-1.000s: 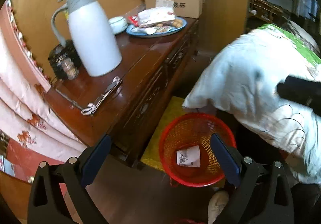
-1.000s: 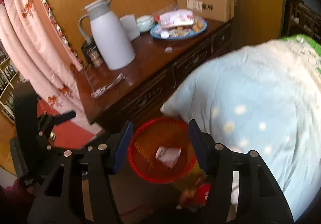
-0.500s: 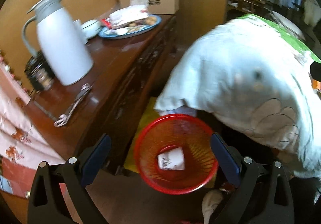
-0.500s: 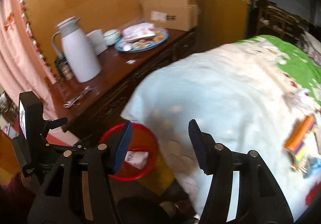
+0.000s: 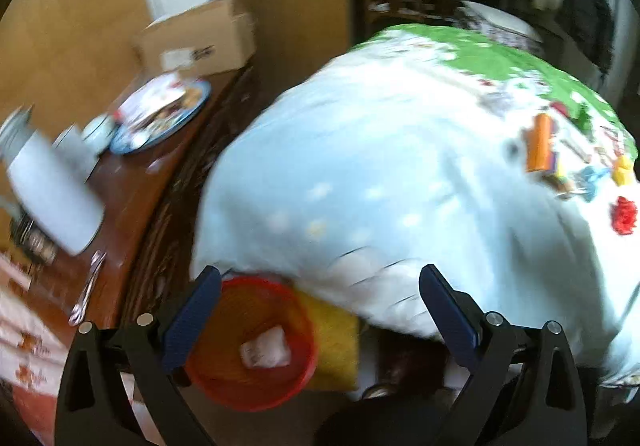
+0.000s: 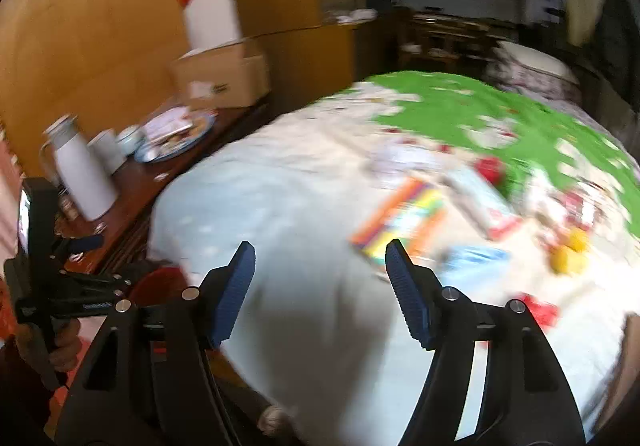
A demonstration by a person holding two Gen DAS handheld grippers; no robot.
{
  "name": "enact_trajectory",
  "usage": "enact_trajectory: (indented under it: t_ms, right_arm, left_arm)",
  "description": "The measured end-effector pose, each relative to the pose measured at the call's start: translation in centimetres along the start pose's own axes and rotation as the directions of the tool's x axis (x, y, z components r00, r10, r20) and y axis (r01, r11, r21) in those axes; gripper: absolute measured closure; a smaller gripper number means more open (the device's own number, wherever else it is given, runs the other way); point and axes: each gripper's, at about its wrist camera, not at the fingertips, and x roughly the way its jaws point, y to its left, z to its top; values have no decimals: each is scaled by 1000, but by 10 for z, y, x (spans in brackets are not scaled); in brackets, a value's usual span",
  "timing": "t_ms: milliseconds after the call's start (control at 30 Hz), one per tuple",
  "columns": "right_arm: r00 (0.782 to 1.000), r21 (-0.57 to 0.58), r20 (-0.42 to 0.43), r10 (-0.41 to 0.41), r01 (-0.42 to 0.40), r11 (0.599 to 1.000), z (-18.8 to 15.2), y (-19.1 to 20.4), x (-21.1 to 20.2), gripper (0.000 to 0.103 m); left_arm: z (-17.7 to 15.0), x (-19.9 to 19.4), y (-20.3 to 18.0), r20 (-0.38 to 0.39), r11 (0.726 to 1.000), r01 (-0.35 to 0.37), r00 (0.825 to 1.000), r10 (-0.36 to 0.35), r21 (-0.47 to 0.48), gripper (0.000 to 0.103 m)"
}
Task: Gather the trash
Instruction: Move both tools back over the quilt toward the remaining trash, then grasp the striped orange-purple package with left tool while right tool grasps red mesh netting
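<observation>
Cataloguing Bed Litter and Bin Against Two Empty Grippers

Item one: left gripper, jaws spread wide, nothing held between them. A red mesh basket was recorded on the floor just inside its left finger, low in the gap, with a crumpled white paper lying in it. The basket stood between a dark wooden sideboard and the overhanging bed quilt.

Item two: right gripper, jaws opening, nothing between them. A multicoloured wrapper was noted on the quilt just beyond the right fingertip, untouched. Further scraps, a red piece and yellow pieces, were logged farther right, well outside the jaws; blur prevented closer identification.

Item three: white thermos jug, blue plate and cardboard box, listed on the sideboard.
</observation>
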Motion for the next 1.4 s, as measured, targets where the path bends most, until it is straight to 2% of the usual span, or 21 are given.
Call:
enact_trajectory:
  t_ms: [200, 400, 500, 800, 967, 1167, 1200, 1267, 1300, 1400]
  right_arm:
    - [997, 130, -1, -78, 77, 989, -22, -80, -24, 36]
    - [994, 207, -13, -112, 112, 972, -44, -121, -29, 34]
    - [993, 241, -25, -114, 117, 963, -52, -137, -26, 34]
    - [993, 277, -41, -110, 117, 954, -63, -160, -14, 34]
    - [994, 290, -64, -91, 106, 951, -65, -161, 2, 33]
    - [979, 254, -133, -157, 187, 949, -62, -151, 29, 30]
    - [977, 250, -142, -160, 192, 949, -62, -149, 33, 30]
    - [972, 241, -156, -174, 208, 948, -62, -146, 39, 31]
    - [969, 224, -165, -183, 217, 950, -61, -143, 42, 31]
    - [969, 197, -163, -187, 217, 956, -61, -136, 44, 45]
  left_arm:
    - [32, 7, -88, 10, 990, 97, 995, -99, 102, 6]
    - [53, 20, -160, 2, 962, 193, 980, -197, 193, 6]
    - [68, 33, -186, 2, 953, 211, 976, -217, 219, 6]
    - [102, 76, -236, -31, 936, 227, 973, -227, 270, 6]
    - [107, 107, -250, -71, 936, 211, 977, -199, 283, 6]
    - [104, 129, -250, -95, 940, 212, 976, -193, 269, 7]
    - [103, 129, -249, -79, 940, 211, 977, -197, 267, 9]
    - [102, 126, -247, -81, 936, 232, 972, -218, 266, 33]
    - [103, 124, -245, -90, 931, 257, 966, -242, 259, 39]
    - [103, 116, -241, -70, 933, 259, 966, -250, 251, 43]
